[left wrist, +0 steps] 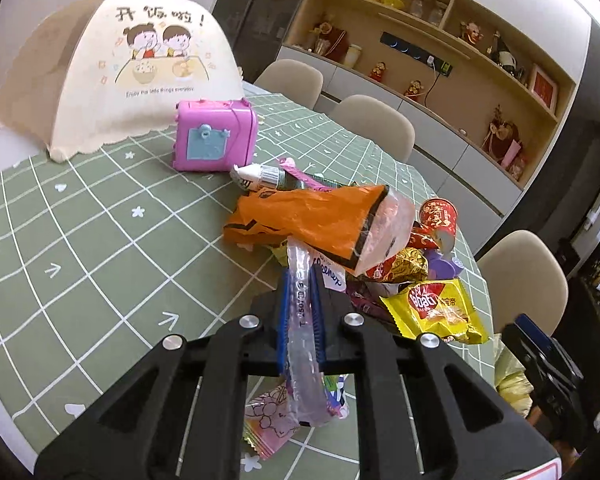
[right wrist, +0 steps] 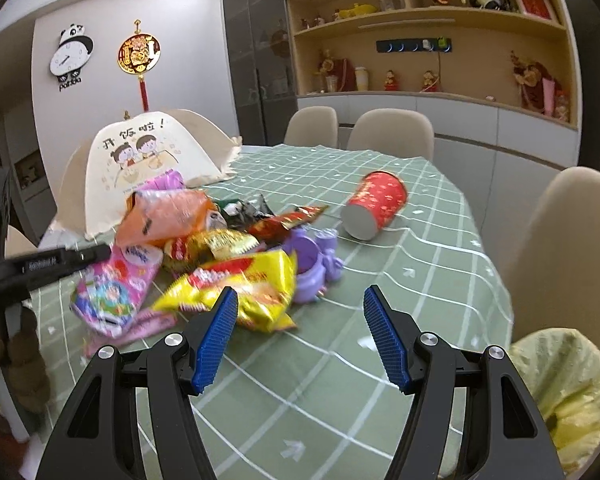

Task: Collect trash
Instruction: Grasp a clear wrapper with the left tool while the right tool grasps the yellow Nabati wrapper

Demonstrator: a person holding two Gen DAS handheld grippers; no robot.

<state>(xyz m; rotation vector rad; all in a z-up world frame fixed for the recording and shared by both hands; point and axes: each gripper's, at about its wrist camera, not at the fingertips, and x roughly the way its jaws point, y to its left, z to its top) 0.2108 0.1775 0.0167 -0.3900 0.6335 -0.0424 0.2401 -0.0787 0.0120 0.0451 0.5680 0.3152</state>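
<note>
On the surface (right wrist: 380,360), covered by a green grid-patterned cloth, a heap of trash lay near the middle. The left hand-held gripper (left wrist: 302,280) was clamped on a clear plastic wrapper (left wrist: 302,344), its blue pads (left wrist: 285,312) pressed against both sides of it; the wrapper ran up out of the jaws toward the heap and hung down below them. Just past that gripper sat an orange bag (left wrist: 312,220), with a crumpled gold wrapper (left wrist: 410,264) and a yellow snack bag (left wrist: 436,308) to its right. A red cup (right wrist: 374,210) lay on its side, a little apart from the heap in the right wrist view. A purple toy (right wrist: 314,264) touched the yellow bag's edge. A pink packet (right wrist: 114,284) lay at the heap's left side, under the tip of the left gripper as seen from the right.

The right hand-held gripper (right wrist: 296,338) was held wide open above bare cloth, nothing between its pads, with the yellow bag just beyond its left pad (right wrist: 216,340).

Behind the heap stood a pink box (left wrist: 214,136) and a cream food cover (left wrist: 140,68). A bin with a yellow liner (right wrist: 568,396) showed past the surface's right edge. Beige chairs (right wrist: 392,130) ringed the far side.
</note>
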